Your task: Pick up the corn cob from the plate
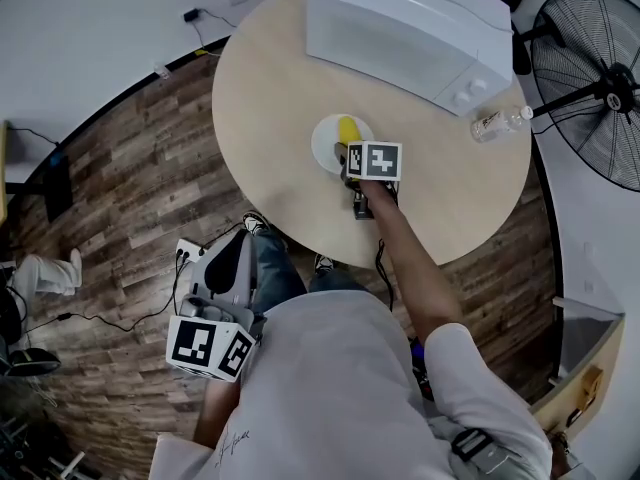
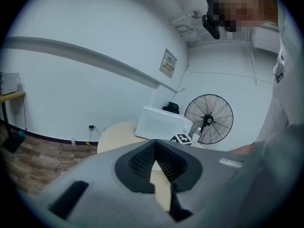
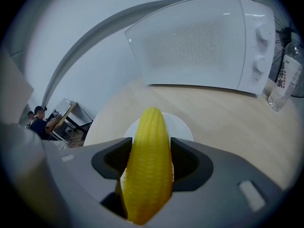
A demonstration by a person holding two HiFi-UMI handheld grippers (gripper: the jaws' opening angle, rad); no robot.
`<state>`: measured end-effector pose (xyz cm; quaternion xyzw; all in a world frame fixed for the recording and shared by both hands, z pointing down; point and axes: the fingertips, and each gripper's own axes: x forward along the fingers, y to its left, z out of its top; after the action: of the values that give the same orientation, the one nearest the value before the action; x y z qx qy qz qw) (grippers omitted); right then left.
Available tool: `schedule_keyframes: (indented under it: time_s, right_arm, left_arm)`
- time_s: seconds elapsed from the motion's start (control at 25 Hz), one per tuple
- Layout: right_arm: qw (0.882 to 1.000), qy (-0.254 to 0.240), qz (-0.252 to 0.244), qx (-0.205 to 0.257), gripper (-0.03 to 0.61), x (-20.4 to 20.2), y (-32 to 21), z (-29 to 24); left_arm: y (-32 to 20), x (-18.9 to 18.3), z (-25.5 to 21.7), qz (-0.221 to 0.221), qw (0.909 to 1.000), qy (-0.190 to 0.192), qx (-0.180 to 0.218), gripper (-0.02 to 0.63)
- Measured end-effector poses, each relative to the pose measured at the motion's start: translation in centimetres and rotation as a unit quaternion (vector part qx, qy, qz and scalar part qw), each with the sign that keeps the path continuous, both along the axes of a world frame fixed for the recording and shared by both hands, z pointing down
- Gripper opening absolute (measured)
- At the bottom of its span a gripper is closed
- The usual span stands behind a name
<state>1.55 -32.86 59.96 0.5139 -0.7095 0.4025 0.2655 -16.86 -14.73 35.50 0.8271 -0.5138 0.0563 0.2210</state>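
Clamping corn cob (image 3: pixel 147 184) mid-length, right gripper (image 3: pixel 151 147); we judged it light, stiff, ribbed; tip pointed 12 o'clock; left gripper (image 2: pixel 155 161) closed, empty.

the table's (image 1: pixel 270 98) far side is blocked by a microwave (image 1: pixel 400 28); a bottle (image 1: pixel 497 123) lies just beside its right corner. the space over the plate (image 1: pixel 322 146) is taken by the right gripper (image 3: pixel 151 151), closed on the corn cob (image 1: pixel 347 128). bare tabletop is left free to the left and along the near edge.
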Motion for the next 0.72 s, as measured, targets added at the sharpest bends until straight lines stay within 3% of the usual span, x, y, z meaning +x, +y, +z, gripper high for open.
schedule_keyframes:
  time_s: [0.72]
  right_arm:
    - [1.0, -0.016, -0.009, 0.015, 0.268, -0.1, 2.3, -1.6]
  left_arm:
    - [1.1, 0.3, -0.6, -0.004, 0.9999, 0.006, 0.01, -0.009]
